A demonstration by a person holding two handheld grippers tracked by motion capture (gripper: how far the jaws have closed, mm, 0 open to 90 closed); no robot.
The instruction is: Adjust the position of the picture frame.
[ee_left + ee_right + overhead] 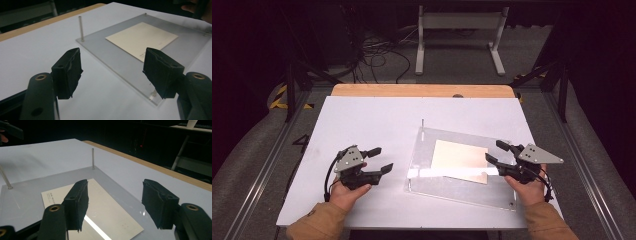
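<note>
High view: the left tool (383,159) sits over the white tabletop (362,120), its jaws wide apart and holding nothing. It is near the left edge of the clear plate (427,172). The right tool (495,151) is open too, empty, over the plate's right edge, just beside the tan sheet (460,160) lying on the plate.

Left gripper view: the jaws stand far apart, with the plate's near edge between them. A thin metal pin (80,28) stands upright at a plate corner.

Right gripper view: the jaws gape wide above the tan sheet (100,205), touching nothing.

Legible text: none.
Beige sheet (92,212) carries faint small print near one edge, too blurred to read.
</note>
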